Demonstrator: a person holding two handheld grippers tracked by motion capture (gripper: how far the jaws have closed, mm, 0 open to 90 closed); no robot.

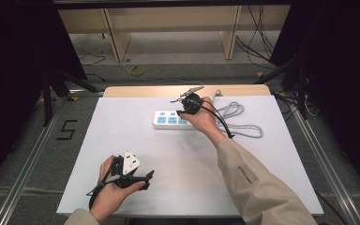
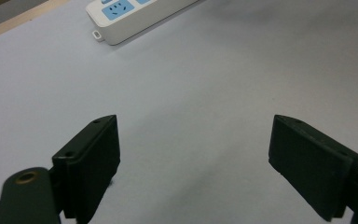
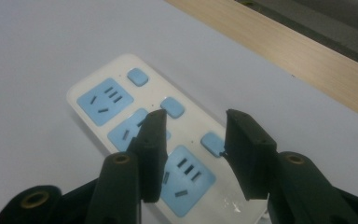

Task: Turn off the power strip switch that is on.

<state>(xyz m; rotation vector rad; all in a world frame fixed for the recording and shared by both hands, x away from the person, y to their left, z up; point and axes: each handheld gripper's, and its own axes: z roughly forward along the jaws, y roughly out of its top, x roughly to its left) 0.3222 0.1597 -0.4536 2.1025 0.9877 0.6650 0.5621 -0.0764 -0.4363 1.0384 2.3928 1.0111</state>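
Item: white power strip (image 1: 172, 120) with three blue socket faces and small blue switch buttons. It lies flat on the white worktop (image 1: 136, 140), toward the far edge and about midway along it, its long side running with that edge. In the right gripper view, three sockets (image 3: 105, 101) sit in a row with one button (image 3: 138, 77) beside each.

Item: grey cable (image 1: 240, 119), coiled in loose loops on the worktop just right of the strip, toward the far right corner.

Item: right gripper (image 1: 186, 111), held in the person's right hand (image 1: 201, 119) directly over the strip's right end. In its own view, its two black jaws stand partly apart above the nearest socket with nothing between them and no pad pressing on the strip.

Item: left gripper (image 1: 140, 180), held in the left hand (image 1: 108, 190) near the front left corner of the worktop, well apart from the strip. Its jaws stand wide apart over bare worktop, gripping nothing.

Item: strip of bare wooden tabletop (image 1: 145, 91) showing beyond the white surface's far edge.
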